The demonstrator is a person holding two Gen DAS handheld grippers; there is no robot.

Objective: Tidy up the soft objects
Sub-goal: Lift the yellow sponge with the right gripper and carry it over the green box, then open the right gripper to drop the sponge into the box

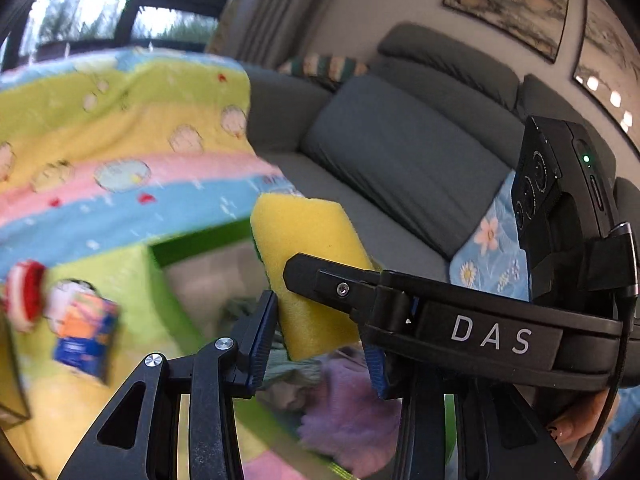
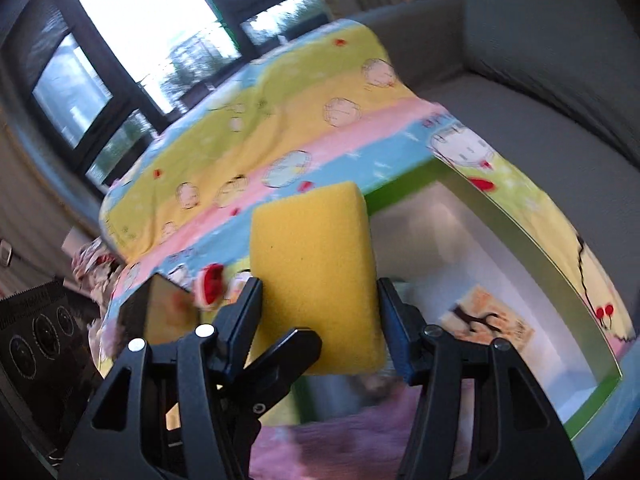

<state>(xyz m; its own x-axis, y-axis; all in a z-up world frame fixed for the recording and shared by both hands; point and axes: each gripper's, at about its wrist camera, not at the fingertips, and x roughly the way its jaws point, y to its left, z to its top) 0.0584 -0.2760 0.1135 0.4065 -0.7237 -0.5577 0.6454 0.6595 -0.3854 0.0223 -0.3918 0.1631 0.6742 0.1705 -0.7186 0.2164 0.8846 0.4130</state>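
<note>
Left tool (image 1: 316, 342) wide apart, fingers on either side of the yellow sponge (image 1: 310, 276), no squeeze visible; beyond and left of it the striped cartoon blanket (image 1: 120, 152), below it a purple fluffy item (image 1: 352, 412). Right tool (image 2: 320, 320) clamps the same yellow sponge (image 2: 314, 276) between its two fingers, sponge upright just ahead of the tips. One left finger (image 2: 280, 360) pokes in at its lower left. Grey sofa (image 1: 400, 168) behind, green-edged box (image 2: 520, 240) ahead-right

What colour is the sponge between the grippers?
Yellow: the sponge shows best in the right wrist view.
</note>
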